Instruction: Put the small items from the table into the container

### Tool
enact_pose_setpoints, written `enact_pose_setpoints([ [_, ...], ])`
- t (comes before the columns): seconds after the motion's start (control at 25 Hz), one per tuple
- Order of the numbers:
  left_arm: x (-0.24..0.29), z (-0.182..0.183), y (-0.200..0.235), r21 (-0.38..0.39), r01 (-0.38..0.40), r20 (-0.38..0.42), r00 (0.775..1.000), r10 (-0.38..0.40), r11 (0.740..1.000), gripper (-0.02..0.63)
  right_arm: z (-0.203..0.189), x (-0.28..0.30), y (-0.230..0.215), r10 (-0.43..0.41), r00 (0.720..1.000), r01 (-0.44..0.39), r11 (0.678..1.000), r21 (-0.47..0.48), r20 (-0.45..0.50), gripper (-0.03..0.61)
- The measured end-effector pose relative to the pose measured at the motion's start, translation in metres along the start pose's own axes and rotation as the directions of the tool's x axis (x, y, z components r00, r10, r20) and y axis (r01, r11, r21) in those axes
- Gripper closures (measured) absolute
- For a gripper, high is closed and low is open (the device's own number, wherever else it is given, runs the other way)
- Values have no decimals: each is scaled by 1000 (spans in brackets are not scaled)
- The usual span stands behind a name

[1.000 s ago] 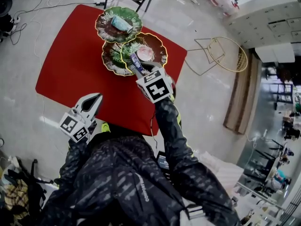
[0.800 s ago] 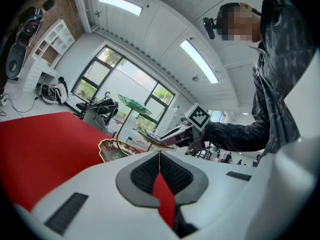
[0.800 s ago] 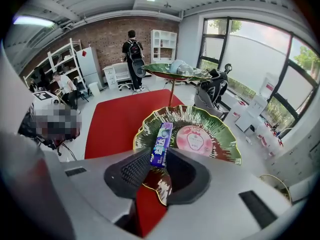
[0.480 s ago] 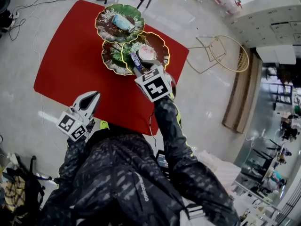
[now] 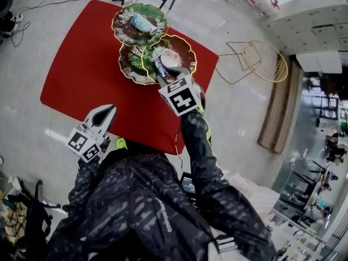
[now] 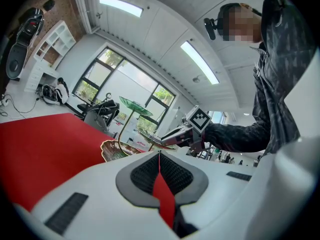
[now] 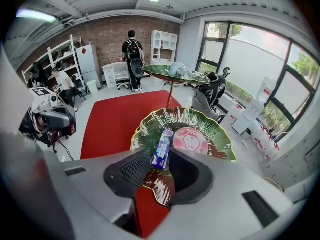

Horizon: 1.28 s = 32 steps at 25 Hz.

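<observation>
A three-tier stand of green leaf-shaped dishes stands at the far side of the red table (image 5: 81,75). My right gripper (image 5: 161,72) hovers over the middle dish (image 5: 185,45), shut on a purple snack packet (image 5: 159,67). In the right gripper view the packet (image 7: 163,146) sits upright between the pads of that gripper (image 7: 161,160), above the dish (image 7: 220,144). A pink round pack with a strawberry print (image 7: 189,138) lies in that dish. A pale blue item (image 5: 142,23) rests in the top dish. My left gripper (image 5: 111,109) is shut and empty at the table's near edge.
A gold wire frame (image 5: 261,61) lies on the floor right of the table. Cables trail at the top left, and bags (image 5: 19,222) sit at the bottom left. A person with a backpack (image 7: 132,51) stands by white shelves in the background.
</observation>
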<state>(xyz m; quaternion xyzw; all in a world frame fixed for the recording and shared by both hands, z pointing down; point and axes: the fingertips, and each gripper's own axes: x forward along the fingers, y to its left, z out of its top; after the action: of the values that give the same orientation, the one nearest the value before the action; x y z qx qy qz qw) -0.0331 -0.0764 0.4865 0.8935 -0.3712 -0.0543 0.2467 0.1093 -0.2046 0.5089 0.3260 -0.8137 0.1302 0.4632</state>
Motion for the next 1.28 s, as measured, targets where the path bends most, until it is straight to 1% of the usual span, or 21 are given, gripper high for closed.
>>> enact_pose_setpoints([
  [0.12, -7, -1, -4, 7, 2, 1, 1000, -2, 1000, 601, 0, -7, 3, -15, 1000, 15, 1000, -1, 18, 449],
  [0.32, -19, 1, -19, 28, 15, 11, 1000, -15, 1000, 601, 0, -30, 11, -68, 995, 68, 998, 14, 70, 448],
  [0.52, -40, -2, -47, 61, 39, 9, 999, -39, 997, 601, -8, -63, 43, -77, 988, 72, 997, 39, 135, 452],
  [0.6, -50, -5, -59, 75, 50, 7, 999, -51, 996, 601, -15, -75, 61, -82, 984, 75, 996, 47, 156, 472],
  [0.76, -73, -12, -85, 96, 75, 5, 997, -76, 992, 601, -29, -97, 105, -71, 978, 60, 996, 64, 194, 493],
  [0.84, -85, -19, -98, 95, 84, 1, 996, -85, 992, 601, -39, -107, 129, -66, 977, 54, 997, 61, 205, 518],
  [0.96, -101, -30, -112, 85, 90, -5, 996, -90, 992, 601, -55, -120, 163, -43, 975, 28, 997, 69, 219, 536],
  [1.12, -115, -37, -127, 75, 97, -7, 995, -97, 992, 601, -76, -130, 198, 12, 974, -35, 995, 96, 226, 543],
  [1.28, -122, -49, -147, 68, 106, -17, 994, -105, 992, 601, -95, -138, 220, 47, 972, -71, 993, 97, 229, 544],
])
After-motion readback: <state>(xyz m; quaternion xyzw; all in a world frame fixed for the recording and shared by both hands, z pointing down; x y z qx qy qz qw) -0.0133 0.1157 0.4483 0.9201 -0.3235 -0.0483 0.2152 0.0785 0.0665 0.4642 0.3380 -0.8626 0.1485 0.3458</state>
